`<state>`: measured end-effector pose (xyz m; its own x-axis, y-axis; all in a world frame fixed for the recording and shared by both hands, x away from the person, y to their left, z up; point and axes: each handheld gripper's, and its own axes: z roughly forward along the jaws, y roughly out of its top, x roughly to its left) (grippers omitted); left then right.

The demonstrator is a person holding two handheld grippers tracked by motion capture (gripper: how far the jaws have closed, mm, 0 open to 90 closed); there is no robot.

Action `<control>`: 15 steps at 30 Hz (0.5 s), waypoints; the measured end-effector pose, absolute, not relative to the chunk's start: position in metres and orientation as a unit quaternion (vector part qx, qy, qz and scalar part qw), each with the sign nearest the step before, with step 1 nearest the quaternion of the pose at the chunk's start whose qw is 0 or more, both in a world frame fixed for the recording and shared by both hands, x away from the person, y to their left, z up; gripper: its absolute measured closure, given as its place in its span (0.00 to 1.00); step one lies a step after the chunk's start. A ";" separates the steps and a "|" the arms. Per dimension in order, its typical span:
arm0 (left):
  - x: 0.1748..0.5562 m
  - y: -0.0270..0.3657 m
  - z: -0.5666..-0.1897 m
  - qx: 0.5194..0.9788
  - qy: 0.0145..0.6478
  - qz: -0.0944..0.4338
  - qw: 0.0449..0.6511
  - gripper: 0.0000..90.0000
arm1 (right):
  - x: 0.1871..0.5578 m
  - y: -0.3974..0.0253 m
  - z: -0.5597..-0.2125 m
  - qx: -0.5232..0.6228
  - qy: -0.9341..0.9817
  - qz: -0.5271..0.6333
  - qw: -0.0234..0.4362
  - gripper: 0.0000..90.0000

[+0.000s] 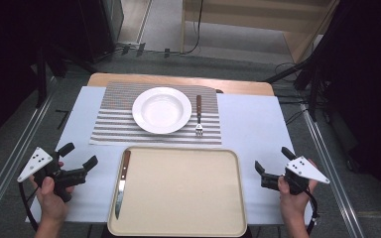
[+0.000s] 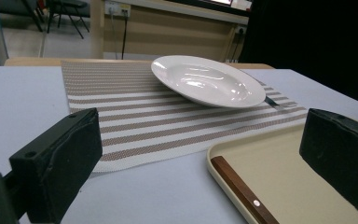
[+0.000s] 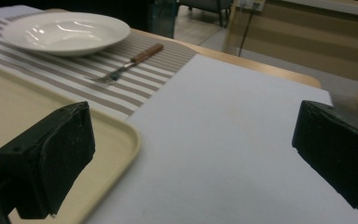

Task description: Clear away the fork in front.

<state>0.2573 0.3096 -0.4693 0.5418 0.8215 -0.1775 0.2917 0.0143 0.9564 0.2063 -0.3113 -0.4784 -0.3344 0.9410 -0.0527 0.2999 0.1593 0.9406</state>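
Note:
A white deep plate (image 1: 161, 109) (image 2: 207, 80) (image 3: 66, 31) rests on a striped placemat (image 1: 116, 121) (image 2: 135, 107) (image 3: 135, 70) at the table's far middle. A wooden-handled fork (image 1: 198, 115) (image 3: 130, 62) lies on the mat to the plate's right. A beige tray (image 1: 188, 198) (image 2: 279, 172) (image 3: 28, 121) sits at the near middle, with a wooden-handled knife (image 1: 122, 184) (image 2: 244, 193) along its left rim. My left gripper (image 1: 78, 156) (image 2: 200, 170) is open, left of the tray. My right gripper (image 1: 272, 160) (image 3: 193, 158) is open, right of the tray, over bare tabletop.
A pale blue-white cover (image 1: 250, 129) (image 3: 223, 140) spreads over the wooden table (image 1: 178, 81). Beyond the far edge lie floor cables and a power strip (image 1: 134, 47). Dark stands flank both sides. Metal rails (image 1: 327, 158) run along the table's left and right.

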 end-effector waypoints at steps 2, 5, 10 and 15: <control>0.258 0.310 -0.469 0.665 0.419 0.231 0.573 0.00 | 0.207 -0.310 -0.476 0.454 0.677 0.465 0.345 0.00; 0.259 0.310 -0.470 0.670 0.414 0.237 0.569 0.00 | 0.216 -0.300 -0.468 0.437 0.687 0.473 0.336 0.00; 0.261 0.313 -0.475 0.672 0.417 0.243 0.562 0.00 | 0.239 -0.283 -0.456 0.424 0.697 0.479 0.324 0.00; 0.261 0.316 -0.478 0.681 0.404 0.252 0.557 0.00 | 0.257 -0.274 -0.453 0.423 0.702 0.482 0.310 0.00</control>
